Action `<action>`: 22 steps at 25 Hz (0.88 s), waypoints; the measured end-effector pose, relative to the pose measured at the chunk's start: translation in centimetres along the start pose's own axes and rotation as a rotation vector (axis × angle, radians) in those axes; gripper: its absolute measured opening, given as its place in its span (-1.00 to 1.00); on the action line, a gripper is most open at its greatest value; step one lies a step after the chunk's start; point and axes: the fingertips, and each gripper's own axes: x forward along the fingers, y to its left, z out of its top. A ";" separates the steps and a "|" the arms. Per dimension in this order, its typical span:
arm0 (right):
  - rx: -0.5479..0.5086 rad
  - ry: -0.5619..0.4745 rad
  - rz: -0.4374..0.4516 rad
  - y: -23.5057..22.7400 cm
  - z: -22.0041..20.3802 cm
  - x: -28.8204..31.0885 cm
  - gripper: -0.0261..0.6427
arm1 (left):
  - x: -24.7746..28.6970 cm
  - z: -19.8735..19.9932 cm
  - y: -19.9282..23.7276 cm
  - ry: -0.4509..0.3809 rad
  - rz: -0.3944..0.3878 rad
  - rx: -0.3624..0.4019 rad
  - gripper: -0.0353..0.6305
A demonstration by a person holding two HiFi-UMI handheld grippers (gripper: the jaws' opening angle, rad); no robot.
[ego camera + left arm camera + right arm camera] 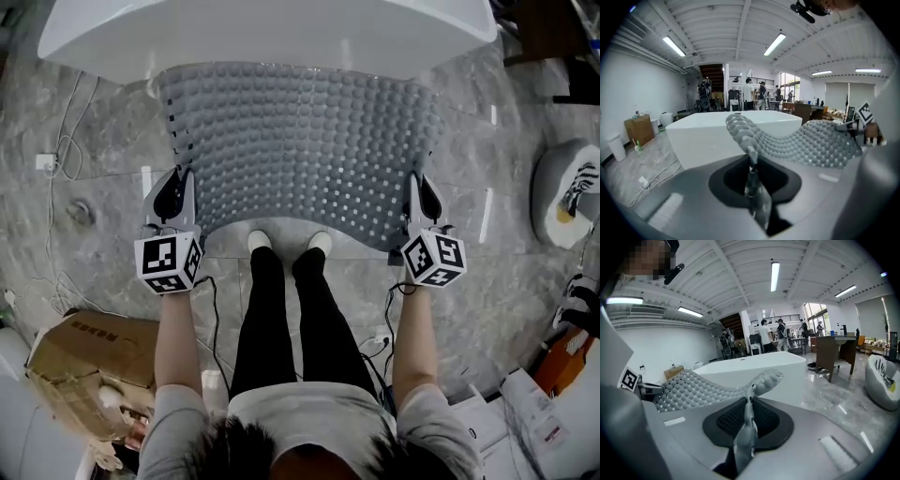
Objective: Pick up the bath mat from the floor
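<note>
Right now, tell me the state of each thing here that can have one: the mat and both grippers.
bath mat, near edge raised off the floor, sagging between the two grippers; far edge hidden behind the bathtub.
left gripper, jaws shut on the bath mat's near left corner.
right gripper, jaws shut on the bath mat's near right corner.

White bathtub (281,33) ahead; cardboard box (94,356) lower left.
</note>
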 end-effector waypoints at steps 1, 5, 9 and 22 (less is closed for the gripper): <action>-0.002 -0.007 0.005 0.4 1.2 -0.7 -0.81 | -0.8 1.2 0.1 -0.008 0.003 -0.002 -0.74; -0.011 -0.034 0.026 2.1 5.9 -3.3 -0.80 | -4.1 5.8 0.3 -0.039 0.013 0.000 -0.74; -0.026 -0.053 0.041 3.4 10.1 -6.4 -0.80 | -7.6 9.8 -0.3 -0.057 0.009 -0.001 -0.74; -0.044 -0.141 0.050 5.8 19.4 -14.2 -0.80 | -15.6 19.5 -1.2 -0.156 0.002 0.004 -0.74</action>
